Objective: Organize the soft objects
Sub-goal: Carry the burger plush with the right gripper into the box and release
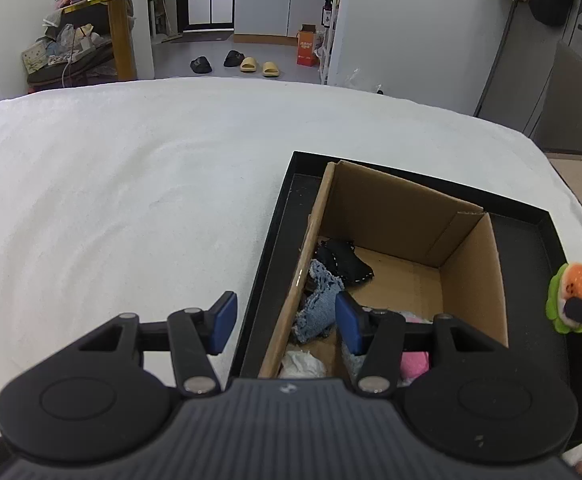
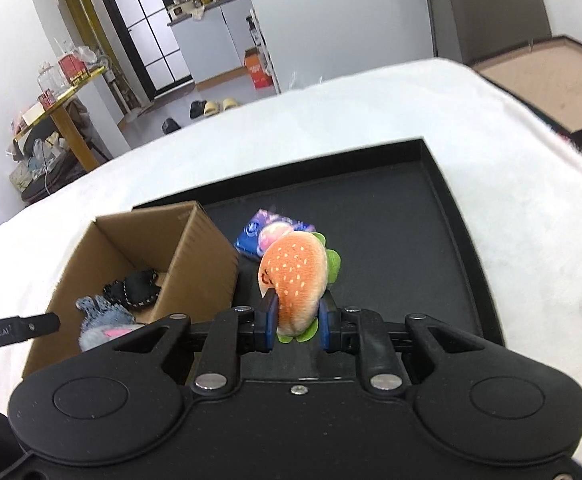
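A: Right gripper?
B: Clamped on one burger plush, centre of the right wrist view, lifted above the black tray. Pads pinch the lower bun edge, bun squashed a little between them.

A: Left gripper?
B: Fingers apart, nothing between them, hovering over the near left wall of the cardboard box, lower middle of the left view.

A: How will the plush handle?
B: I'd say light, squashy, not fragile, fuzzy so not slippery. It gives under the grip, so take it across the thick middle rather than the felt lettuce frill, which would probably fold away.

A: Counts?
B: One box, standing in the tray's left half. Inside: one black stitched cloth piece, one blue knit piece, one pink soft thing mostly hidden, one white crumpled item. Can't tell if more are under the gripper. On the tray floor right of the box: one blue-purple tissue pack, just behind the plush. White bedding under everything.
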Motion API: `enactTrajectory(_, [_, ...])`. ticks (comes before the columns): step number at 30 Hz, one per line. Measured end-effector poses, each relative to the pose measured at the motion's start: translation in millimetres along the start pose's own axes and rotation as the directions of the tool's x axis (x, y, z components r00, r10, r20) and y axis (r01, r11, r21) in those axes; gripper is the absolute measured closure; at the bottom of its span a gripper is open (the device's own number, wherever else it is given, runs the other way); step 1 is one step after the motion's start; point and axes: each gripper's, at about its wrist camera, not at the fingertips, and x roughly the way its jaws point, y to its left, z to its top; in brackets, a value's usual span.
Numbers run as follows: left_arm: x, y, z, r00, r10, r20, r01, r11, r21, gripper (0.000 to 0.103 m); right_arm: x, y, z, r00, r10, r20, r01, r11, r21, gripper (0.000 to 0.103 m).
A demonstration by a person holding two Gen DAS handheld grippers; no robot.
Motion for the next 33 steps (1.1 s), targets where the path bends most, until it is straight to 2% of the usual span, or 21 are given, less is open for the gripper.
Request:
enactTrajectory(13, [-3.8, 12.8, -4.2, 0.999, -0.046, 0.011, 0.047, 0.998, -0.051, 0.05, -24.1, 22.8, 10.0, 0.997, -0.003, 0.075, 0.006, 0.999, -0.039, 0.083])
enactTrajectory(23, [-2.1, 17.7, -5.6, 0.998, -0.064, 0.004, 0.064, 0.996, -0.059, 0.051, -25.7, 41.6, 13.0, 0.995, 0.011, 0.103, -0.004, 0.998, -0.068, 0.083])
enactTrajectory(33, [3.7, 22.1, -6.3, 0.996, -0.084, -0.015, 0.083, 0.994, -0.072, 0.051, -22.1, 76.6, 15.1, 0.989, 0.104, 0.108, -0.089, 0.987, -0.137, 0.082])
